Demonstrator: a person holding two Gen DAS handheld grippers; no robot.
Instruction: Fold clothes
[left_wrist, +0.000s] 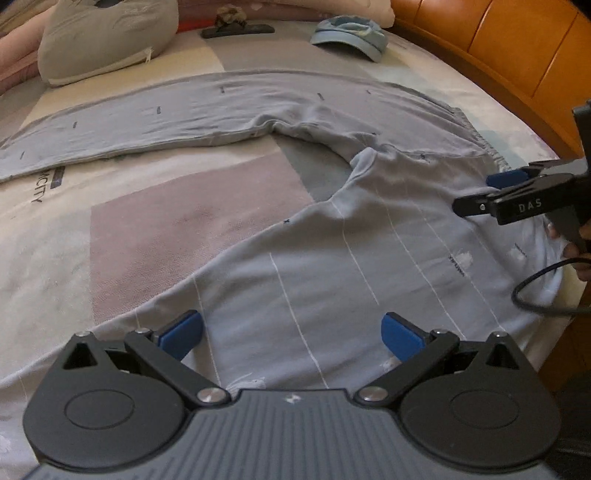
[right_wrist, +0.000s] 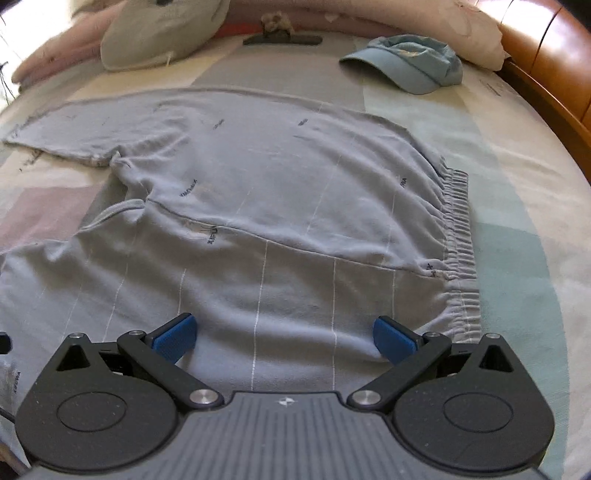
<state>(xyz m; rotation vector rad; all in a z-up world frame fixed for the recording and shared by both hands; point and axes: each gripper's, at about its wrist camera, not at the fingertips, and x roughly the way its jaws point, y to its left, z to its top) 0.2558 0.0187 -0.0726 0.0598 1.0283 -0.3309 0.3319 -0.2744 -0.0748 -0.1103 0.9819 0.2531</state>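
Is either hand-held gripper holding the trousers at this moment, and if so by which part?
Nothing is held. The left hand-held gripper and right hand-held gripper are both open above the grey trousers.

Trousers (right_wrist: 280, 177) soft matt cloth; headboard (left_wrist: 491, 40) glossy wood; pads (right_wrist: 173, 338) matt plastic

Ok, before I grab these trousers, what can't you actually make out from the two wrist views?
- Trousers: near leg's hem, cut off by the frame edge and left gripper body in the left wrist view.
- Small dark prints on the fabric: too small to read.
- Brownish lump beyond the cap: blurred, unidentifiable.
- Right gripper: open above the cloth; contact unclear.
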